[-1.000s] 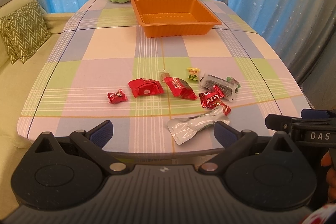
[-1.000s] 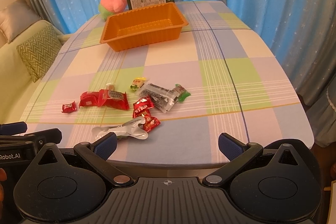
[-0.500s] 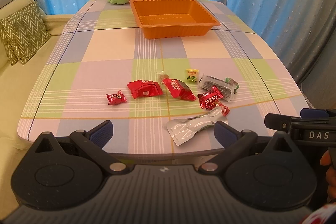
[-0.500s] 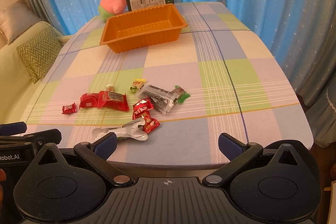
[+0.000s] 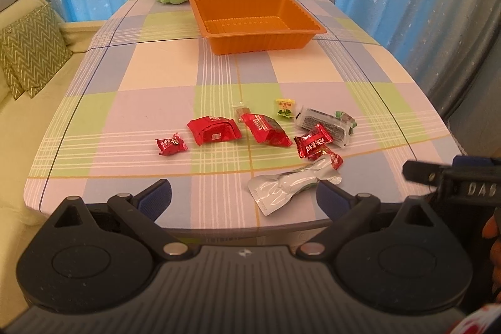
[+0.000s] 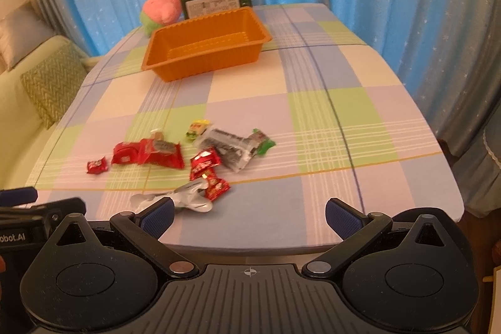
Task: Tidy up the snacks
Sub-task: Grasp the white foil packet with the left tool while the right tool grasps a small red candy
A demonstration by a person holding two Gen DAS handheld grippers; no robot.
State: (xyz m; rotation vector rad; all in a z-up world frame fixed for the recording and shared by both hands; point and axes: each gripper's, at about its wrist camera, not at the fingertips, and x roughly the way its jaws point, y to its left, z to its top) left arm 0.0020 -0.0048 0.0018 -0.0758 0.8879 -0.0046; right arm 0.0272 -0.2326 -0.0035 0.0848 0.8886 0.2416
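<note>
Left wrist view: your left gripper [image 5: 243,191] is spread wide and empty, nearest the silver pouch [image 5: 294,185]. The pouch lies directly ahead at the table's near edge, well short of the orange tray [image 5: 255,19], its long axis slanting toward the right fingertip. Your right gripper [image 6: 249,214] is likewise released and empty.

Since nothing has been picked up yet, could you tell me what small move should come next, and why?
Probably ease the left gripper forward and down over the silver foil packet. Its jaws are open and empty, that packet lies nearest, and the orange tray at the far end holds no snacks.
</note>
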